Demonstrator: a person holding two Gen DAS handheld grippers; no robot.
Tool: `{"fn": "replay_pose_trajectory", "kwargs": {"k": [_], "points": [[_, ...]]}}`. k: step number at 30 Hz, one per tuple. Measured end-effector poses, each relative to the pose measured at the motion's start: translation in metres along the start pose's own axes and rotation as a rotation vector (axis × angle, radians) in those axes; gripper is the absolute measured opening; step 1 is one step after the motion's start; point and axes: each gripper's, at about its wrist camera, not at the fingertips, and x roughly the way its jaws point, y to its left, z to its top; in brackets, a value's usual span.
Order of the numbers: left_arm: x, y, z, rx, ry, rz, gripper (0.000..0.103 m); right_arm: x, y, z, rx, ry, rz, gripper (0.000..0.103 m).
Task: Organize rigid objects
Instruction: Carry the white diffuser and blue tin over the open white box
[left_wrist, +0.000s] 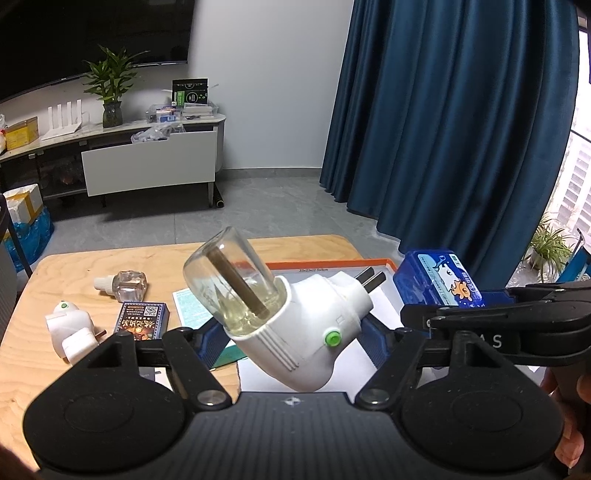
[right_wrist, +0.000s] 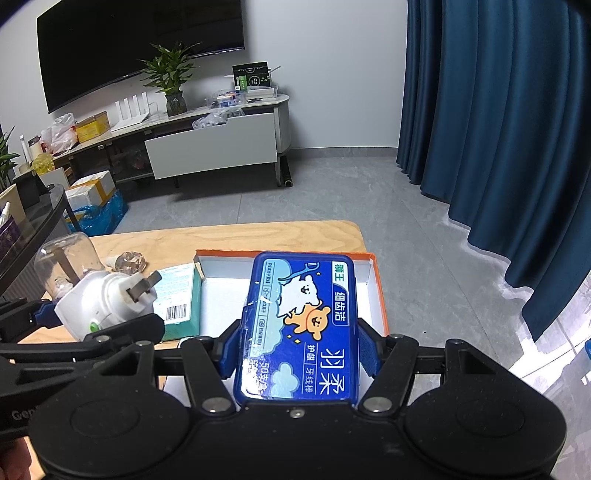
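Observation:
My left gripper (left_wrist: 291, 343) is shut on a white plug-in mosquito repellent heater (left_wrist: 306, 332) with a clear liquid bottle (left_wrist: 229, 280) screwed in; I hold it tilted above the table. It also shows in the right wrist view (right_wrist: 103, 295). My right gripper (right_wrist: 301, 347) is shut on a blue dental floss box (right_wrist: 303, 325) and holds it over an orange-rimmed white tray (right_wrist: 376, 291). The floss box (left_wrist: 436, 280) and the tray (left_wrist: 332, 266) also show in the left wrist view.
On the wooden table (left_wrist: 74, 266) lie a second white heater (left_wrist: 70, 328), a loose clear refill bottle (left_wrist: 125, 286), a dark card box (left_wrist: 142, 319) and a teal box (right_wrist: 177, 295). A TV stand (right_wrist: 210, 140) and blue curtains (right_wrist: 498, 129) stand beyond.

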Motion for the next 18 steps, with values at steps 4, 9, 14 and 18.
{"fn": "replay_pose_trajectory", "kwargs": {"k": [4,9,14,18], "points": [[0.0000,-0.0004,-0.0023,0.001,0.003,0.002,0.075,0.0006,0.0003,-0.0009,0.000,0.002,-0.001,0.074],[0.0016,0.0003,-0.0028,0.003,0.008,0.002,0.075,0.0024,-0.0012,-0.0002,0.003,0.003,0.000,0.074],[0.0031,0.0002,-0.0032,0.005,0.014,0.001,0.075,0.0033,-0.0013,-0.0003,0.006,0.004,0.000,0.074],[0.0051,0.0012,-0.0020,0.005,0.019,0.000,0.075,0.0037,-0.0014,-0.0003,0.006,0.005,0.000,0.074]]}}
